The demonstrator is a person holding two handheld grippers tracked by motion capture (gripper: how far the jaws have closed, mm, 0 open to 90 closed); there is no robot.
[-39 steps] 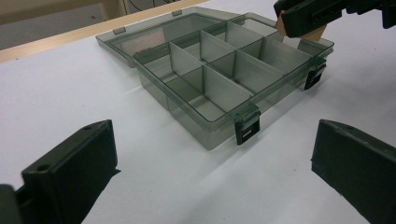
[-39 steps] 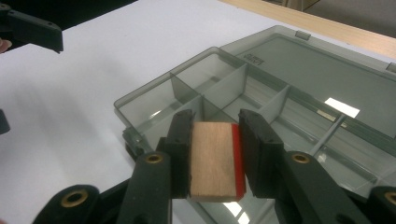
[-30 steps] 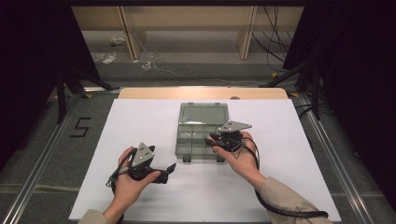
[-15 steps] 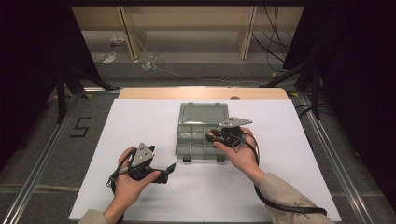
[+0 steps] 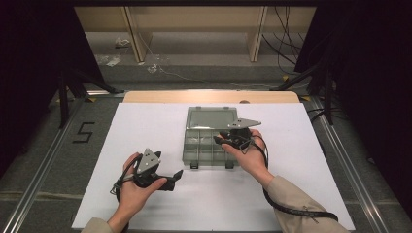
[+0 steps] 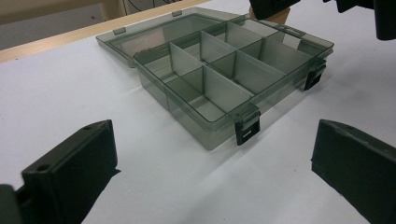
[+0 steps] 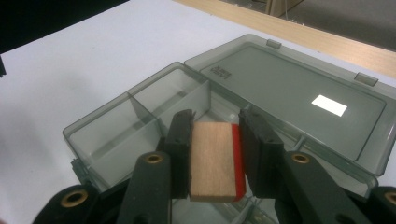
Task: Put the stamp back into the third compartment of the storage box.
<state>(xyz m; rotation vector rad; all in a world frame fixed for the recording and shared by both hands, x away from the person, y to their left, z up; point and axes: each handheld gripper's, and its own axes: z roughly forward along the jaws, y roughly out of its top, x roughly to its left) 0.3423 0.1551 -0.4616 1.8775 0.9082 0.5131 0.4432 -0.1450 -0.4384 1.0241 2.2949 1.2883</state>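
- My right gripper (image 7: 212,140) is clamped on a small wooden block (image 7: 211,161) with one red side; both jaws press flat against it.
- I hold the block over the open box (image 5: 210,145), above its right-hand compartments as seen from the high view.
- The box is smoky clear plastic with dividers, and its lid (image 7: 299,100) lies folded back flat on the white mat (image 5: 145,126).
- Two black latches (image 6: 246,130) hang on the box's near wall.
- My left gripper (image 5: 176,175) rests in my left hand (image 5: 133,187) on the mat, near the box's front left corner but apart from it.
- Its jaws stand wide apart, holding nothing, pointing towards the box.
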